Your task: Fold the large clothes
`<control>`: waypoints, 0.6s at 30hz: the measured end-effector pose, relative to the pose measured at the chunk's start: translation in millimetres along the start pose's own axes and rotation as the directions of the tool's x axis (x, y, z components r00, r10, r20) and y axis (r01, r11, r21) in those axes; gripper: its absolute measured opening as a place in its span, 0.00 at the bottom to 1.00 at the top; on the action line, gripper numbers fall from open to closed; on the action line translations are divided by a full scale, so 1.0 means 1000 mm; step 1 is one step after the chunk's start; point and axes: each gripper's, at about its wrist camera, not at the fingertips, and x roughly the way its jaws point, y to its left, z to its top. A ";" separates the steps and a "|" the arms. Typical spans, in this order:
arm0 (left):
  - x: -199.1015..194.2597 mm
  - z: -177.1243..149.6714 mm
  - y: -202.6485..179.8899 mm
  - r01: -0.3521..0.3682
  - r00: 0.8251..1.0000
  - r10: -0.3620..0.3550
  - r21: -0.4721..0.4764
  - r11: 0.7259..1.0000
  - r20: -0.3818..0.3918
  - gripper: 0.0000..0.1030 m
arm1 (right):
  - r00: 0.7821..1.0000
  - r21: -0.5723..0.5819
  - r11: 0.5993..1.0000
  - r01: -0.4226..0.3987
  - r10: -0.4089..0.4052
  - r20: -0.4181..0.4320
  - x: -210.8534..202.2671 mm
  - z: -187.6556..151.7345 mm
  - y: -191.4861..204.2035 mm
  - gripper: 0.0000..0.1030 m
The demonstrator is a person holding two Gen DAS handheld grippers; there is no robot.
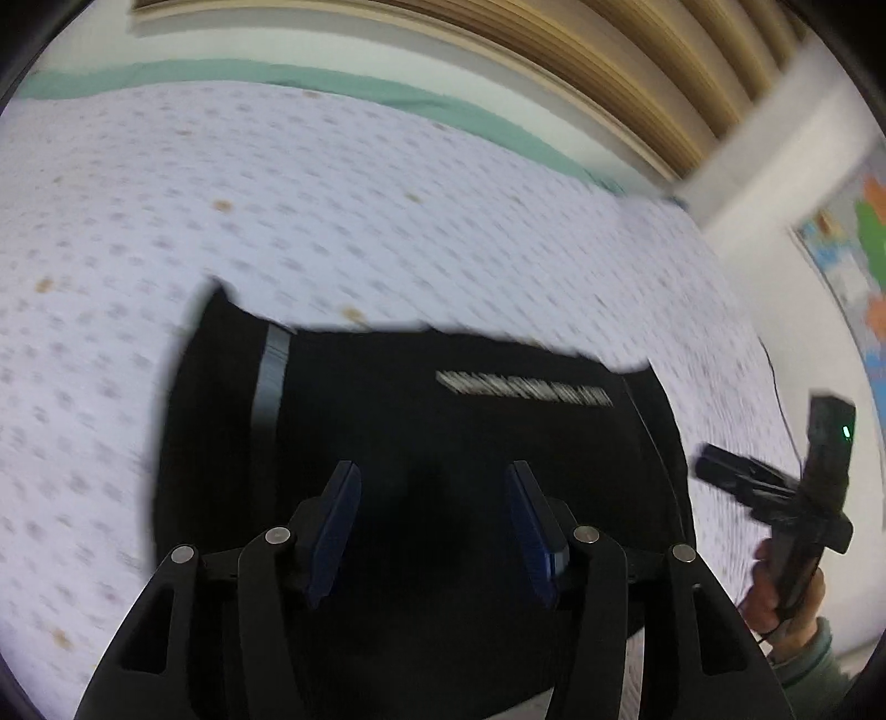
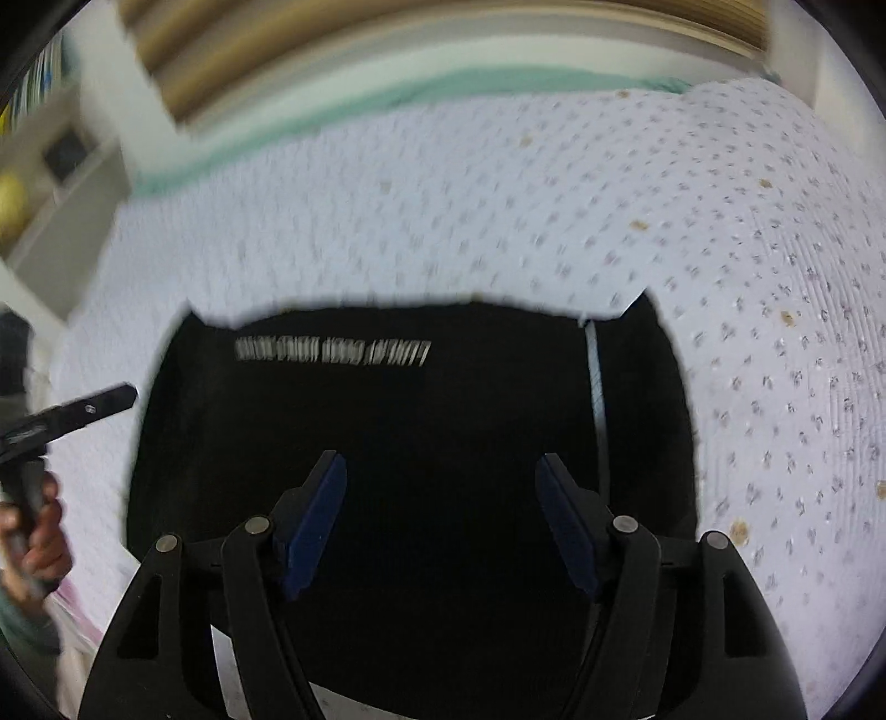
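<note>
A bed [image 1: 387,194] covered by a white sheet with small grey dots and a few tan spots fills most of both views, a green edge [image 1: 332,83] running along its far side below slatted wood panelling [image 1: 554,44]. On the sheet lies a black garment [image 1: 421,421], folded into a broad flat block, with a line of white print [image 2: 332,351] across it, too blurred to read, and a pale stripe [image 2: 595,376] near one side. The left hand-held gripper [image 1: 434,526] hangs over the garment's near half, its blue-padded fingers [image 1: 338,526] spread apart and holding nothing. The right hand-held gripper [image 2: 443,520] is likewise open and empty above the black cloth. Whether either touches the fabric is unclear.
</note>
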 end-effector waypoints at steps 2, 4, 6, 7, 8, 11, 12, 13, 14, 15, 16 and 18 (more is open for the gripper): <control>0.020 -0.014 -0.019 -0.009 0.999 0.010 0.029 1.000 -0.030 0.54 | 0.999 -0.025 1.000 0.012 -0.013 -0.035 0.016 -0.011 0.014 0.72; 0.044 -0.028 -0.031 -0.016 0.995 0.018 0.020 1.000 -0.094 0.54 | 0.998 -0.051 0.998 0.023 -0.026 -0.051 0.032 -0.019 0.022 0.72; 0.065 -0.040 -0.034 -0.053 0.992 0.055 0.025 0.998 -0.114 0.54 | 0.994 -0.086 0.993 0.079 -0.085 -0.074 0.049 -0.025 0.028 0.72; 0.073 -0.044 -0.034 -0.075 0.990 0.078 0.033 0.997 -0.120 0.54 | 0.989 -0.094 0.990 0.103 -0.112 -0.092 0.062 -0.029 0.028 0.71; 0.082 -0.047 -0.034 -0.089 0.986 0.095 0.044 0.995 -0.140 0.54 | 0.987 -0.089 0.990 0.109 -0.118 -0.106 0.070 -0.032 0.026 0.72; 0.103 -0.046 -0.020 -0.087 0.977 0.087 0.008 0.996 -0.196 0.54 | 0.984 -0.087 0.989 0.119 -0.129 -0.121 0.089 -0.040 0.021 0.80; 0.107 -0.045 -0.018 -0.089 0.975 0.087 0.001 0.996 -0.203 0.54 | 0.984 -0.085 0.989 0.124 -0.134 -0.115 0.093 -0.042 0.020 0.81; 0.110 -0.045 -0.020 -0.098 0.974 0.099 0.012 0.995 -0.206 0.54 | 0.984 -0.078 0.988 0.130 -0.138 -0.109 0.096 -0.045 0.019 0.82; 0.111 -0.046 -0.023 -0.112 0.971 0.117 0.034 0.993 -0.207 0.54 | 0.984 -0.076 0.988 0.133 -0.141 -0.108 0.098 -0.046 0.018 0.82; 0.110 -0.047 -0.025 -0.122 0.970 0.129 0.050 0.991 -0.205 0.54 | 0.984 -0.076 0.988 0.136 -0.143 -0.108 0.097 -0.046 0.019 0.82; 0.109 -0.047 -0.027 -0.126 0.970 0.135 0.057 0.990 -0.204 0.54 | 0.983 -0.078 0.988 0.135 -0.144 -0.112 0.096 -0.046 0.018 0.82; 0.102 -0.043 -0.030 -0.114 0.971 0.122 0.050 0.992 -0.208 0.54 | 0.984 -0.069 0.991 0.119 -0.127 -0.129 0.090 -0.042 0.017 0.81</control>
